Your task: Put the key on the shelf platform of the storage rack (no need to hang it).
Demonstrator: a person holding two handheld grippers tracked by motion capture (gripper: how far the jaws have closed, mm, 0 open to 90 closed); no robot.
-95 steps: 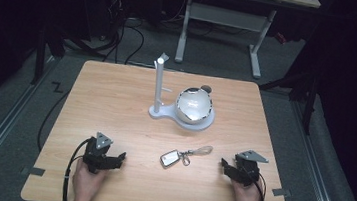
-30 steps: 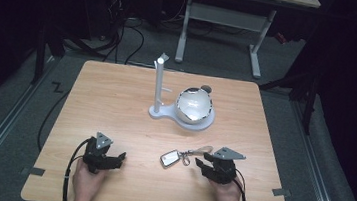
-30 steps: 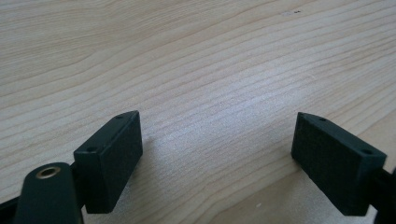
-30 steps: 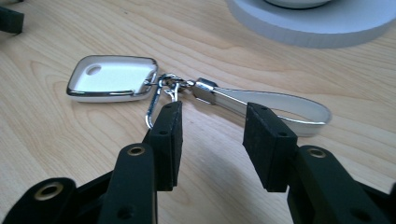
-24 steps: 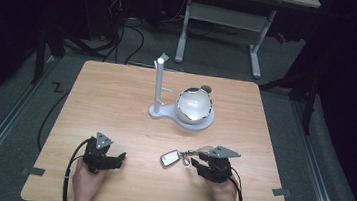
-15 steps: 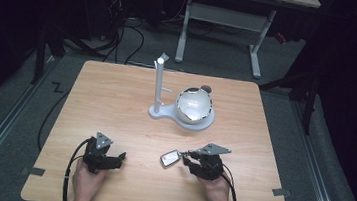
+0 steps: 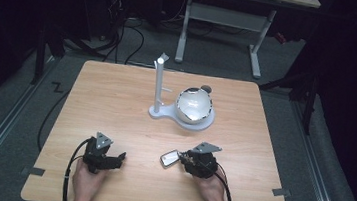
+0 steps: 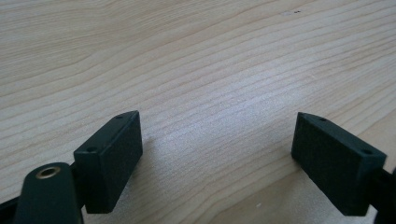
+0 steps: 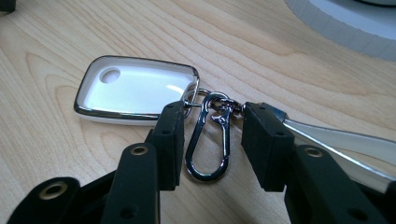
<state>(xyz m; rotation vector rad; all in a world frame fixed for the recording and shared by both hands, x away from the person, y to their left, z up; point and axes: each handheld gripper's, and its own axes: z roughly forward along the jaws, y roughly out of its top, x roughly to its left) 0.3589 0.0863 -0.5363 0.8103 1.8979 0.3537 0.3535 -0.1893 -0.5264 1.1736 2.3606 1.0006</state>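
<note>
A white key fob (image 9: 135, 91) with a chrome rim lies flat on the wooden table (image 7: 116, 104). A metal carabiner (image 9: 210, 140) joins it to a pale strap (image 9: 336, 140). My right gripper (image 9: 212, 116) is low over the table with one jaw on each side of the carabiner. A small gap shows beside each pad, so it stands open. In the high view the fob (image 7: 169, 158) lies just left of the right gripper (image 7: 185, 160). My left gripper (image 7: 119, 158) rests near the front left, open over bare wood (image 8: 217, 140).
A white stand (image 7: 159, 86) with an upright post rises at the table's middle. A shiny round bowl (image 7: 193, 105) sits on its flat base (image 7: 165, 113). Beyond the far edge a desk frame and cables lie on the dark floor.
The right hand has slid left along the front of the table up to the key fob, so its jaws now flank the carabiner. The left hand has stayed still.
</note>
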